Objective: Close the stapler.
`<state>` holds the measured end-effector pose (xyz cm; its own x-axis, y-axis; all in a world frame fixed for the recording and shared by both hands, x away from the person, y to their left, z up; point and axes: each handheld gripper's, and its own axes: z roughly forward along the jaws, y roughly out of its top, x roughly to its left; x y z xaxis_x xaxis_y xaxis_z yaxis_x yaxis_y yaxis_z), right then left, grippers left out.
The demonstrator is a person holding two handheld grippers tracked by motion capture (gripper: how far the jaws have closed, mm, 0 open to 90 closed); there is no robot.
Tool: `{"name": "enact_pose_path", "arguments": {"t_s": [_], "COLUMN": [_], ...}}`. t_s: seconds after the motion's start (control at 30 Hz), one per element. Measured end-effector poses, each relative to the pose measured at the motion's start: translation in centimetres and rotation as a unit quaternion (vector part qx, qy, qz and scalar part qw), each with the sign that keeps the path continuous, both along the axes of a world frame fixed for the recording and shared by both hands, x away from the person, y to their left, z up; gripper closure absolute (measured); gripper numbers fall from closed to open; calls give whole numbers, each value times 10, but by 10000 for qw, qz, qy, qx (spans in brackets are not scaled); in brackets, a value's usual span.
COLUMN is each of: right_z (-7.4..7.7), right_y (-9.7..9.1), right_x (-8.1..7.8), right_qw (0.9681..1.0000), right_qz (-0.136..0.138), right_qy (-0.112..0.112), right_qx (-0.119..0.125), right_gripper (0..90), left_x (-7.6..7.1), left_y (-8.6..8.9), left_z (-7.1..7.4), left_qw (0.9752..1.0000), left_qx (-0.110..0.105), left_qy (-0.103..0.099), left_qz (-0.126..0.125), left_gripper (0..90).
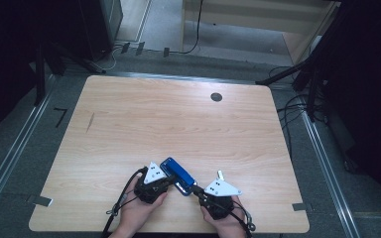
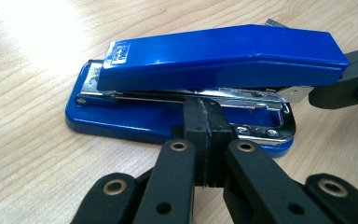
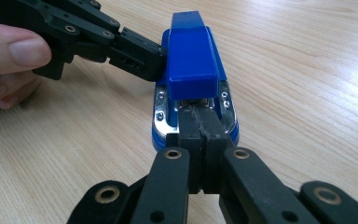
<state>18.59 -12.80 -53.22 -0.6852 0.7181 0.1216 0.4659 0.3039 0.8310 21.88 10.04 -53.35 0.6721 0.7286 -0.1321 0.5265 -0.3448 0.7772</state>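
Blue stapler (image 1: 177, 175) — flat on the wooden table (image 1: 178, 119), near its front edge. Left gripper (image 2: 207, 122) — jaws closed, tips against the stapler's long side. Right gripper (image 3: 200, 122) — jaws closed, tips at its end.

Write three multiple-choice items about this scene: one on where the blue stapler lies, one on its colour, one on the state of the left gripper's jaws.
1. Where on the light wooden table does the blue metal-and-plastic stapler lie?
A. at the far edge
B. near the person's edge, between both grippers
C. beside the round dark hole

2. What colour is the stapler's top cover?
A. blue
B. red
C. grey

3. How do the jaws of the left gripper stand?
A. wide open
B. shut, pads together
C. clamped around the cover

Key: 1 B, the high view shows it near the hands; 2 A, both gripper views show blue; 3 B, the pads meet with no gap.
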Motion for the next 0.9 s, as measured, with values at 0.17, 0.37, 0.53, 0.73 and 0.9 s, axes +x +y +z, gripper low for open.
{"name": "enact_pose_path", "arguments": {"t_s": [0.17,0.37,0.53,0.73,0.9], "right_z": [0,1,0,-1,1], "right_y": [0,0,1,1,0], "right_x": [-1,0,-1,-1,-1], "right_qw": [10000,10000,10000,10000,10000], "right_qz": [-15,-11,-13,-23,-17], "right_qy": [-15,-13,-13,-9,7], "right_qx": [-14,-3,-21,-57,28], "right_gripper": [900,900,900,900,900], "left_x": [0,-1,0,0,0], "left_y": [-2,-3,-2,-2,-2], "left_z": [0,0,0,0,0], "left_qw": [9999,9998,9998,9998,9998], "left_qx": [71,158,144,120,138], "left_qy": [-87,-152,-145,-145,-133], "left_qz": [-4,-25,-12,-13,-44], "left_gripper": [900,900,900,900,900]}}
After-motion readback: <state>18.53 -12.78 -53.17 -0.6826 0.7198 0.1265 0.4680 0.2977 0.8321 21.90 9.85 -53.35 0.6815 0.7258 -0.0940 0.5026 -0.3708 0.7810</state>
